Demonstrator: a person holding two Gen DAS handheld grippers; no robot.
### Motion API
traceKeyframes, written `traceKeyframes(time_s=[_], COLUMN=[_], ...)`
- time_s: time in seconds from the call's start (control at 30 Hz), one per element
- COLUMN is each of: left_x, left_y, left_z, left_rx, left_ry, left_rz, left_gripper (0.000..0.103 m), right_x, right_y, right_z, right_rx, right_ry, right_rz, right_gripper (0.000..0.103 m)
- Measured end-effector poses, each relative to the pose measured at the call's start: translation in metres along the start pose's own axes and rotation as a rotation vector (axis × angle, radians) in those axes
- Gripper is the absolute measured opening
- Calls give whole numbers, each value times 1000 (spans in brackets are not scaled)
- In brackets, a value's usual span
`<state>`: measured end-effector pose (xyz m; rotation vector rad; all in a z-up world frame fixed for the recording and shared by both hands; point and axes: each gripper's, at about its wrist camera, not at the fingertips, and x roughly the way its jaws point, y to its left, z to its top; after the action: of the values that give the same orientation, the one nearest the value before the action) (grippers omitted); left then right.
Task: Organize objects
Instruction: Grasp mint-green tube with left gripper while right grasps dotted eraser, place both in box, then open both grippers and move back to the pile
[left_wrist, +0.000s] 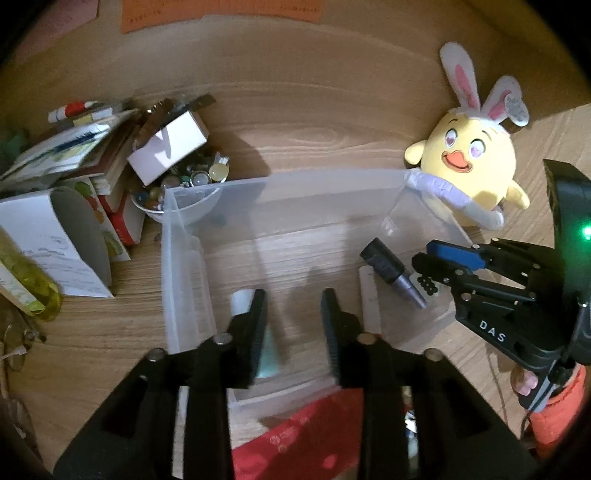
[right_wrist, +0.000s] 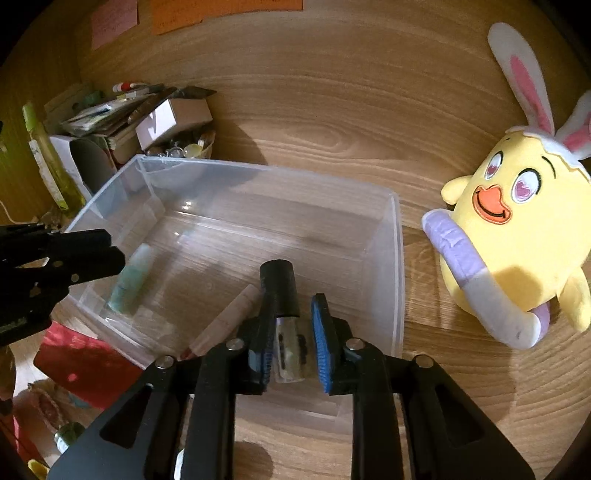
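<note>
A clear plastic bin (left_wrist: 306, 184) (right_wrist: 397, 258) stands on the wooden table. In it lie a teal-and-white tube (right_wrist: 133, 280) (left_wrist: 267, 350), a pale stick (left_wrist: 369, 302) (right_wrist: 232, 314) and a small bottle with a black cap (right_wrist: 280, 291) (left_wrist: 388, 266). My left gripper (left_wrist: 293, 317) is open and empty above the bin's near side, over the tube. My right gripper (right_wrist: 291, 325) (left_wrist: 424, 258) is open, its blue-padded fingers (right_wrist: 321, 339) either side of the bottle, which rests in the bin's right part.
A yellow chick plush (left_wrist: 472, 162) (right_wrist: 517, 229) with bunny ears lies right of the bin. A heap of boxes, cards and a bowl of beads (left_wrist: 177, 181) sits at the left. A red packet (left_wrist: 303, 439) (right_wrist: 85, 362) lies by the bin's near edge.
</note>
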<state>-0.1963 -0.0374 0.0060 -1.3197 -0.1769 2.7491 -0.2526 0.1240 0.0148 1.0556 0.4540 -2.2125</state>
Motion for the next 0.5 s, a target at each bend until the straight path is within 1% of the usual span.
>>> traceKeyframes(time_s=[0.03,0.07,0.13,0.17,0.2,0.27,0.33,0.4,0.43,0.5], left_x=[-5,-12,-23,-31,-37,-52,-64,-77,-82,-95], left_y=[0,0,0,0,0,1,2,3,3,5], left_z=[-1,-2,-4,-6,-8,-14,-19,-28,-32,-44], left_rx=[1,4,10,13,15,16,13,18,21,17], left_ry=[-11,-26,-48,-64,-75,-99,-121,-148,-156,-180], left_rz=[3,9,14,19,23,33,47,70,82,107], left_gripper=[43,46,54,56,60,66,76,77,81,90], right_x=[-3,-8,-15,-22,-26,-36,-51,-61,-67,-76], right_y=[0,-1,-1,-1,0,1,4,7,8,10], right_z=[0,0,-1,-2,-2,-4,-9,-12,-14,-19], right_rx=[2,6,10,13,14,14,11,6,4,0], right_ry=[-6,-17,-32,-43,-52,-73,-110,-132,-144,-156], right_rz=[2,5,12,21,26,27,19,21,25,33], right_gripper=[25,29,34,37,39,51,57,62,64,65])
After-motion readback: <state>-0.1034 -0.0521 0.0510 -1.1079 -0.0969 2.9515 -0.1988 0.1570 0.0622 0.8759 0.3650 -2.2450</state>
